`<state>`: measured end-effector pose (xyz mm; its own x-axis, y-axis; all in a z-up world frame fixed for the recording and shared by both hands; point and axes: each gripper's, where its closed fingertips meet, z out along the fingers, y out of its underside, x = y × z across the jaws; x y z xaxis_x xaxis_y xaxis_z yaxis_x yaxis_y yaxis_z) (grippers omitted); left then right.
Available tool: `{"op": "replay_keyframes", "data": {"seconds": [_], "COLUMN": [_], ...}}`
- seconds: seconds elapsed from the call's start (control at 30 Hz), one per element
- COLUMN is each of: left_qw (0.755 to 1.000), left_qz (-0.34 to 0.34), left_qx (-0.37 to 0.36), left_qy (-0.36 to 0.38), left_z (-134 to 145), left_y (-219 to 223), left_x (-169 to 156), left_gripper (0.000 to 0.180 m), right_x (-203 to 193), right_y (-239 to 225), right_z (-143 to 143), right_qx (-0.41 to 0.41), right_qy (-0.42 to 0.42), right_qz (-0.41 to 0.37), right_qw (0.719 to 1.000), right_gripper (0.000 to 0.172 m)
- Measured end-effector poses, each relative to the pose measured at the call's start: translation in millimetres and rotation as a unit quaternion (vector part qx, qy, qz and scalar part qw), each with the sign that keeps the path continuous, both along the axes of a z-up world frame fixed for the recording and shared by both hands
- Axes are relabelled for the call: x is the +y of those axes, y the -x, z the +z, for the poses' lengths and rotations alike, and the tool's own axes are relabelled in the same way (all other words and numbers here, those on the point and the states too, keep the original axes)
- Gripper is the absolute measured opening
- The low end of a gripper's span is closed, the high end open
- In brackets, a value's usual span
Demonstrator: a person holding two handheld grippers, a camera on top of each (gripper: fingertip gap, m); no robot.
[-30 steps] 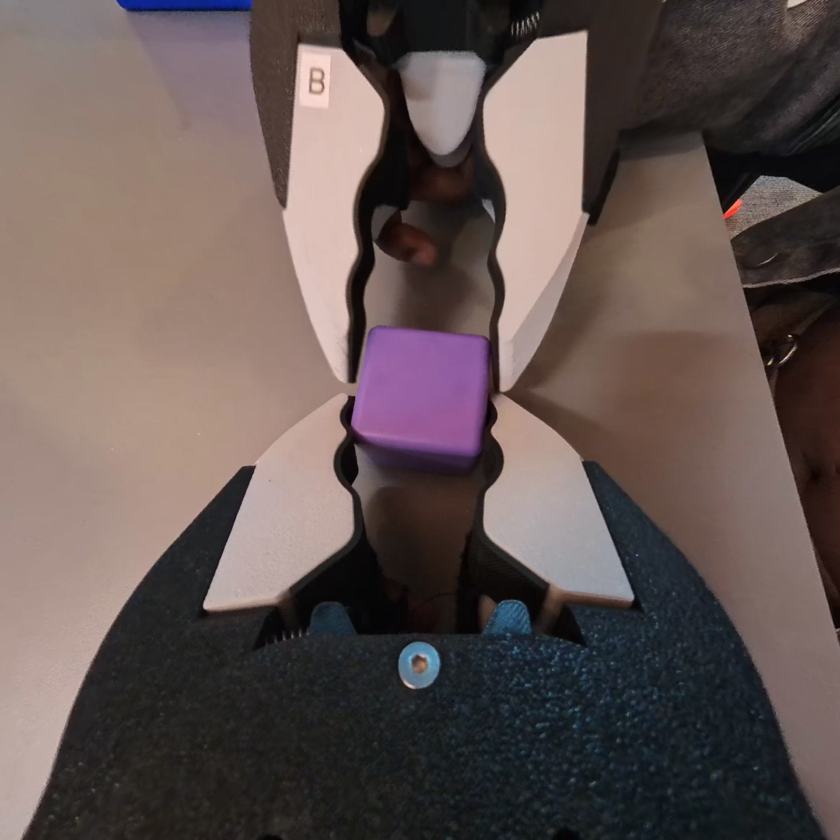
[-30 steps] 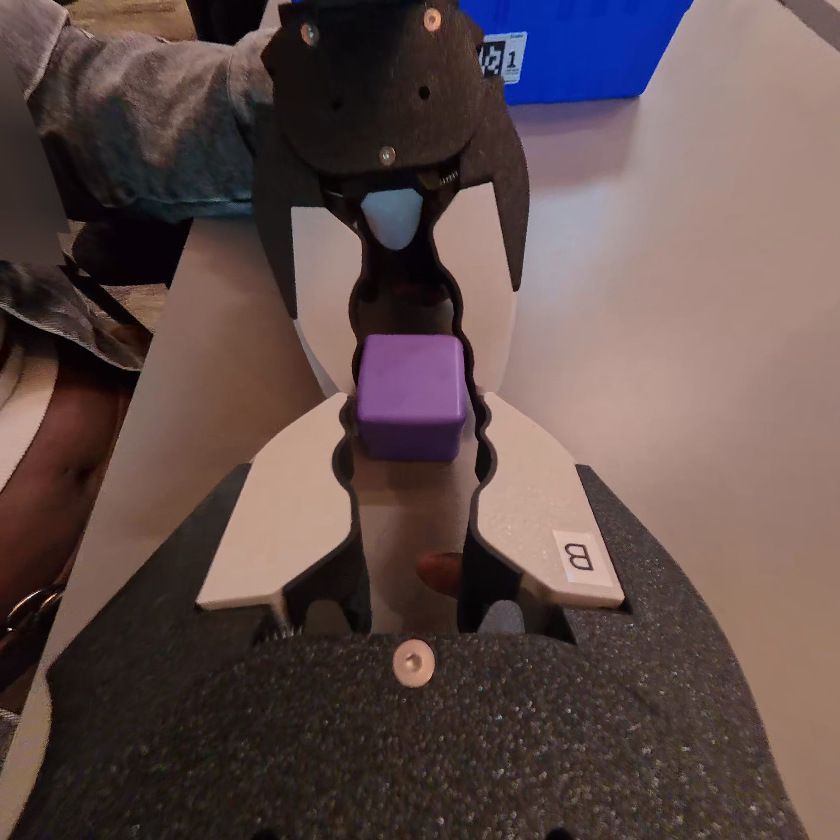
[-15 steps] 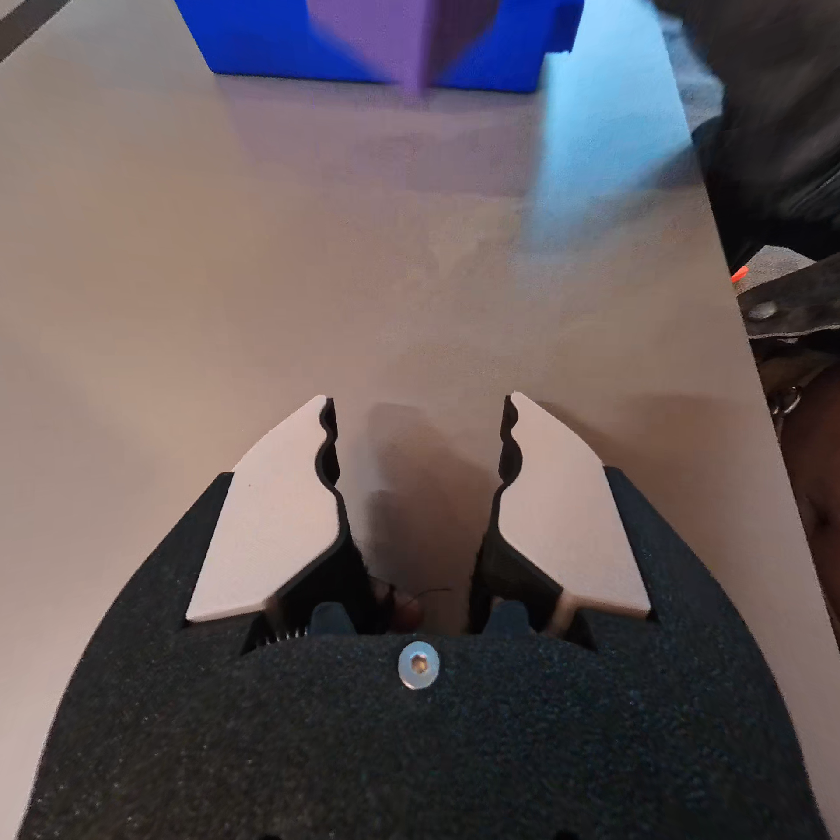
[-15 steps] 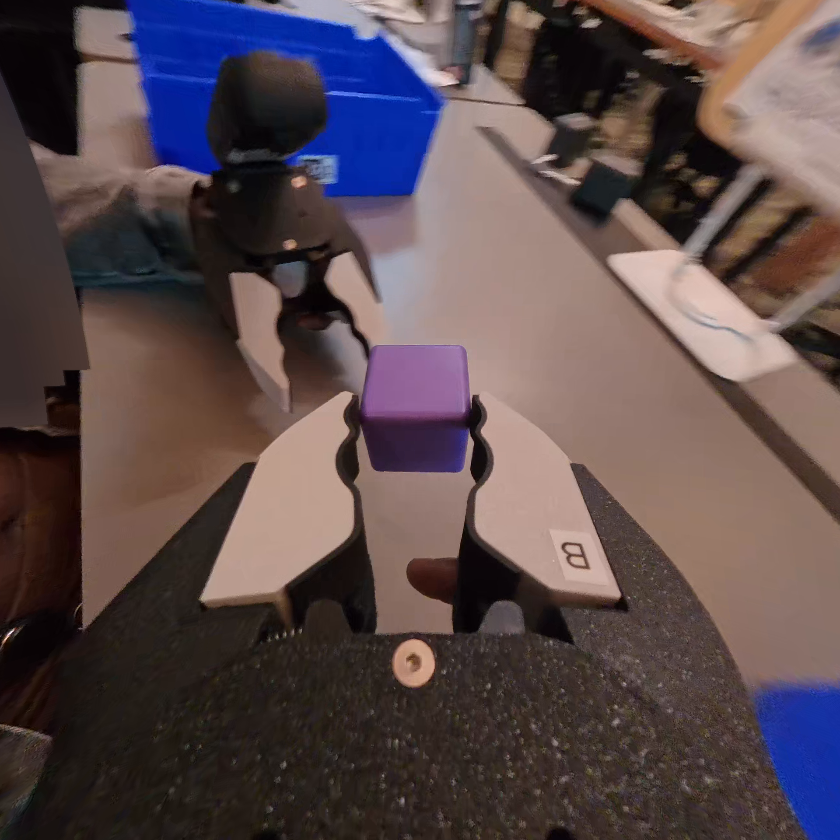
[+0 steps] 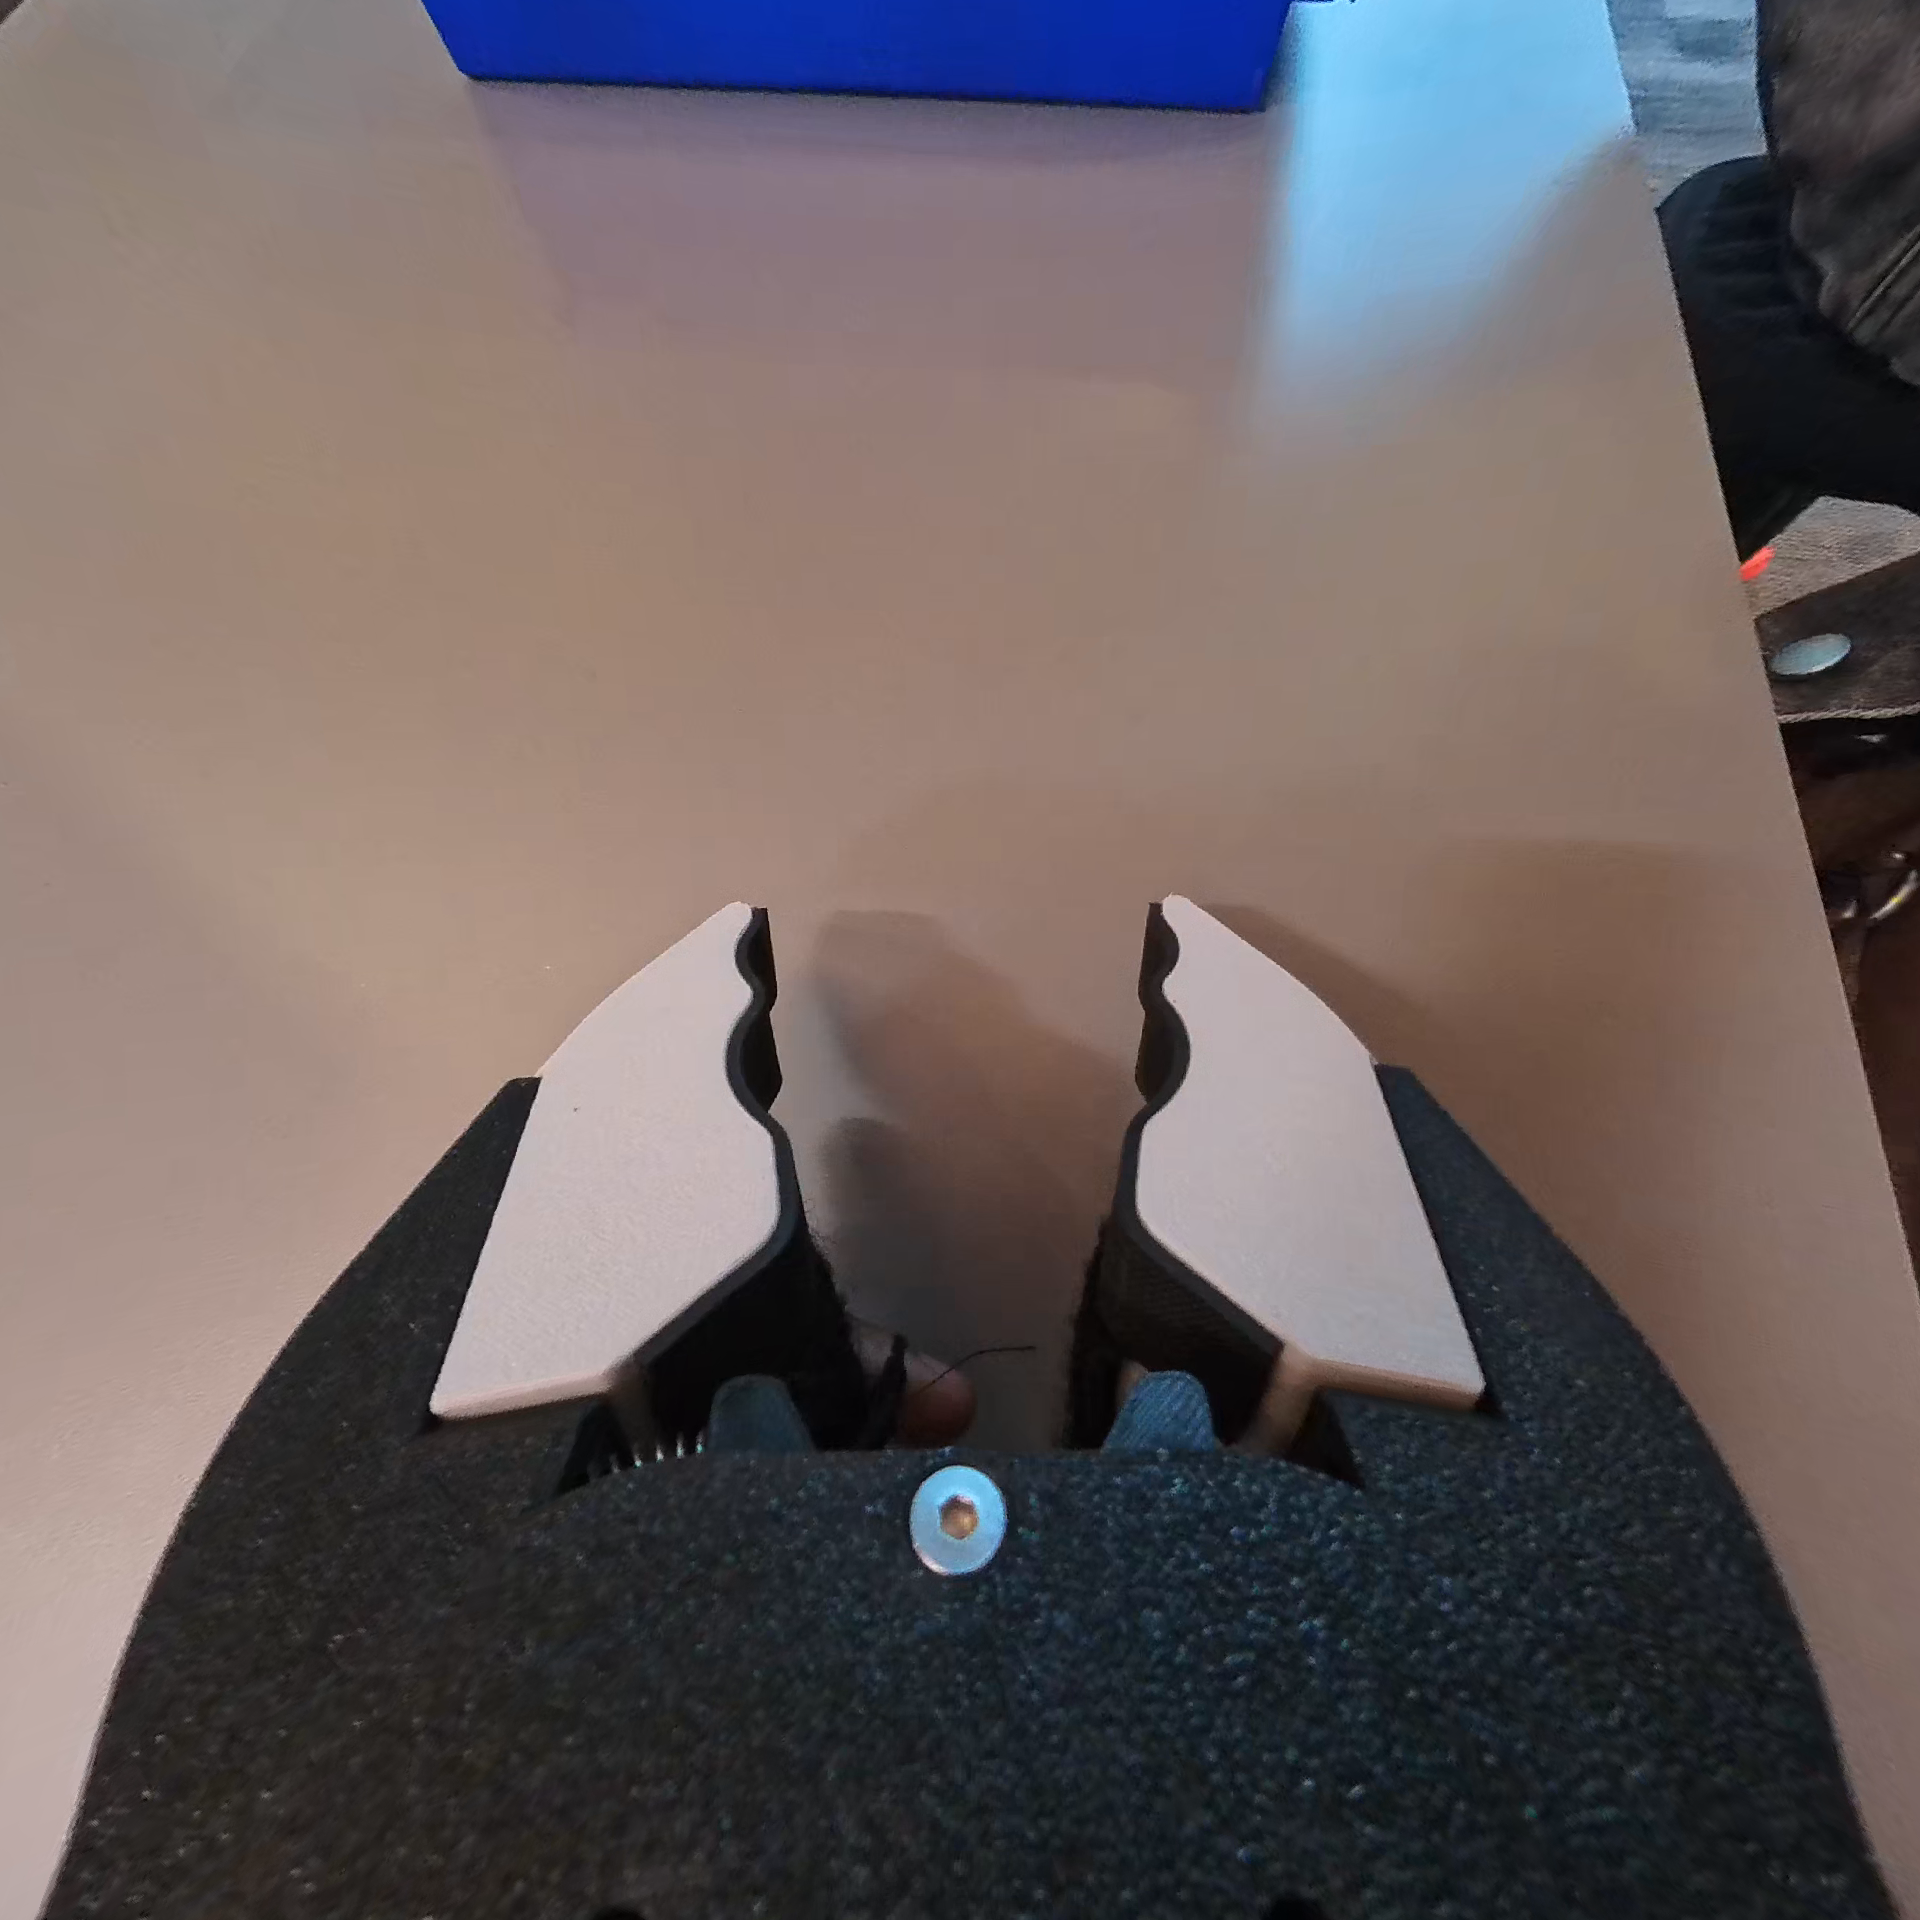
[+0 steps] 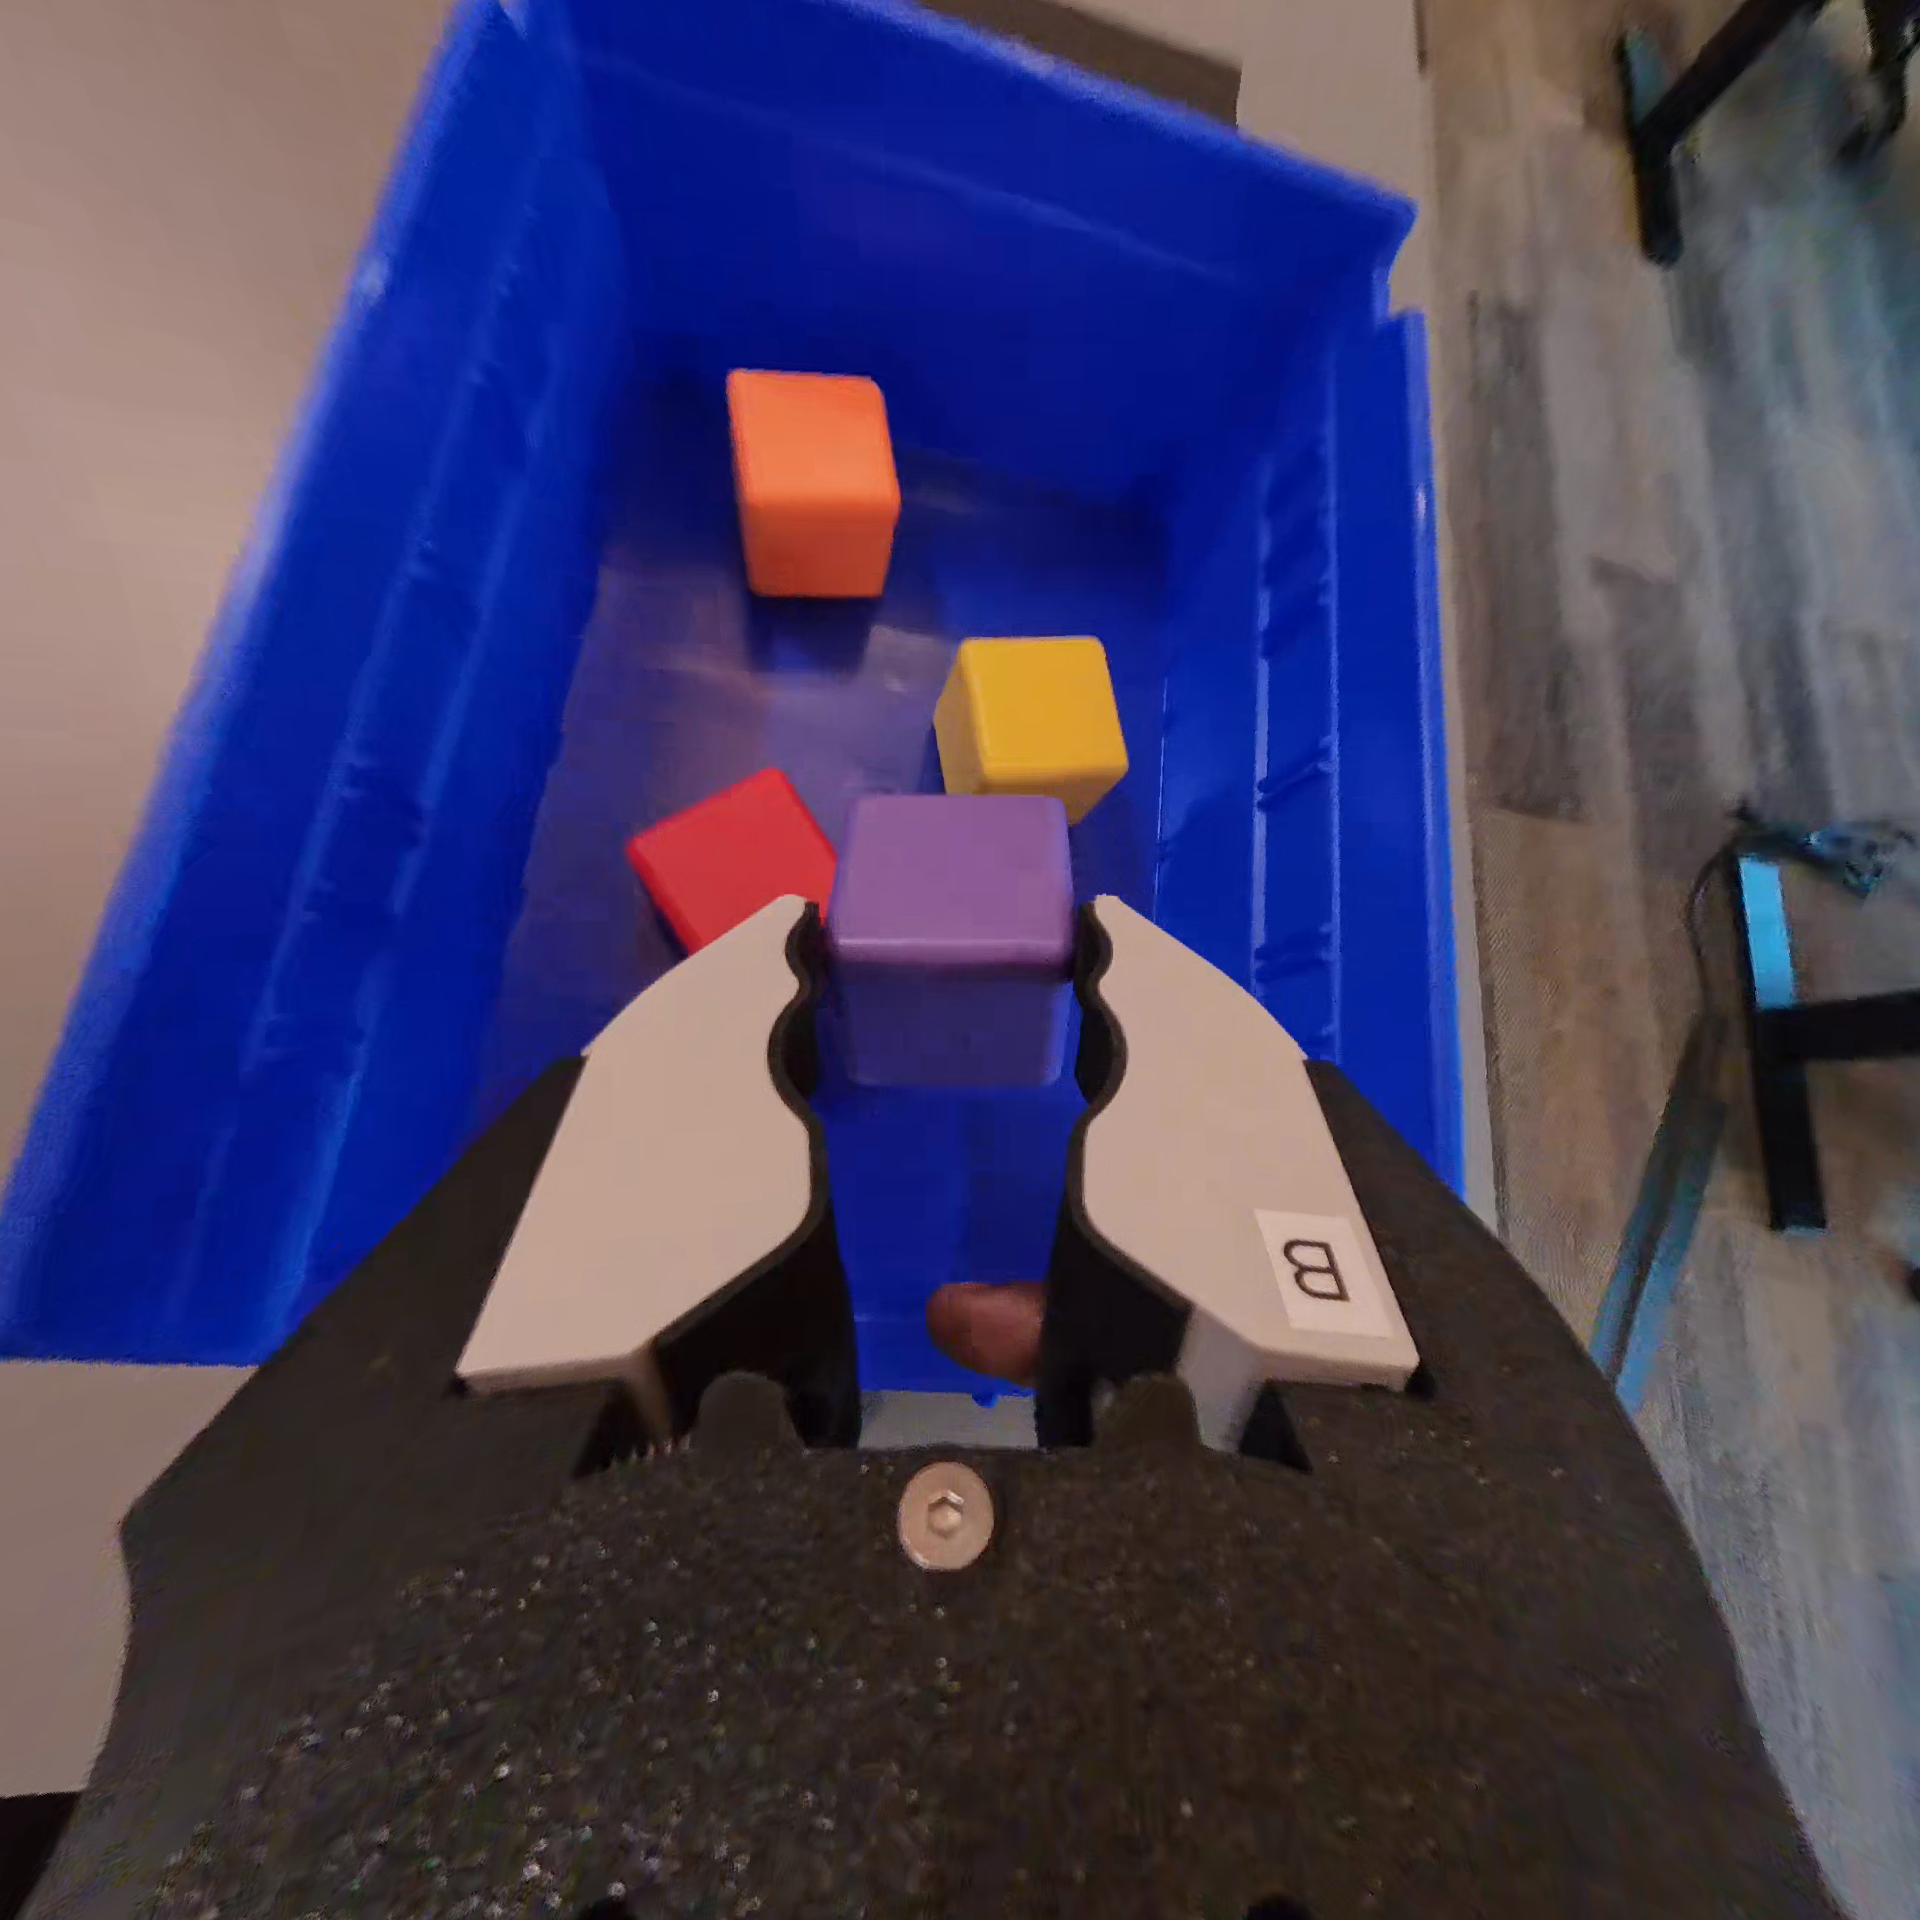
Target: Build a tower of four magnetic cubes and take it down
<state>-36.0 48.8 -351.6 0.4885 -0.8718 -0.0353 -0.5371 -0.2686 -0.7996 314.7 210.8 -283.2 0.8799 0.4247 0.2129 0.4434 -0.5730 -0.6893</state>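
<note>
My right gripper [image 6: 948, 914] is shut on a purple cube [image 6: 951, 935] and holds it above the inside of the blue bin [image 6: 343, 779]. In the bin lie an orange cube [image 6: 812, 483], a yellow cube [image 6: 1034, 722] and a red cube [image 6: 732, 857]. My left gripper [image 5: 958, 920] is open and empty over the bare grey table [image 5: 831, 520], with its jaws wide apart. The blue bin's near wall shows at the top of the left wrist view [image 5: 852, 47].
The table's right edge runs down the left wrist view, with a person's dark clothing [image 5: 1829, 260] beyond it. In the right wrist view the floor [image 6: 1662, 623] and dark and blue furniture legs [image 6: 1766, 987] lie right of the bin. About 40 cm separates my left fingertips from my right.
Both grippers held the purple cube a second ago. The left one opened and let go. The right one carried the cube from the table to above the blue bin.
</note>
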Motion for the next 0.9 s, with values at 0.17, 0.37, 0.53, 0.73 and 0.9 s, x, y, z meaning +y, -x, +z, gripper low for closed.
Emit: {"op": "replay_keyframes", "data": {"seconds": [0.17, 0.37, 0.53, 0.73, 0.9], "left_qw": [1.0, 1.0, 1.0, 1.0, 1.0], "left_qz": [-0.004, -0.001, 0.001, 0.0, 0.009], "left_qx": [0.011, 0.014, 0.01, 0.011, 0.0], "left_qy": [-0.001, -0.002, -0.001, -0.003, -0.008], "left_z": [-3, -4, -4, -5, -1], "left_y": [0, 1, 2, 2, 4], "left_x": [-1, 0, 0, 0, 2], "left_gripper": [0.066, 0.065, 0.065, 0.066, 0.069], "right_x": [5, 8, 2, -9, -18], "right_y": [-8, -11, -16, -30, -40], "right_z": [-22, -40, -47, -50, -54], "right_qx": [-0.007, -0.001, -0.01, -0.024, -0.028], "right_qy": [0.036, 0.064, 0.09, 0.117, 0.143], "right_qz": [-0.018, -0.027, -0.037, -0.058, -0.069], "right_qw": [0.999, 0.998, 0.995, 0.991, 0.987], "right_gripper": [0.047, 0.047, 0.047, 0.047, 0.048]}}
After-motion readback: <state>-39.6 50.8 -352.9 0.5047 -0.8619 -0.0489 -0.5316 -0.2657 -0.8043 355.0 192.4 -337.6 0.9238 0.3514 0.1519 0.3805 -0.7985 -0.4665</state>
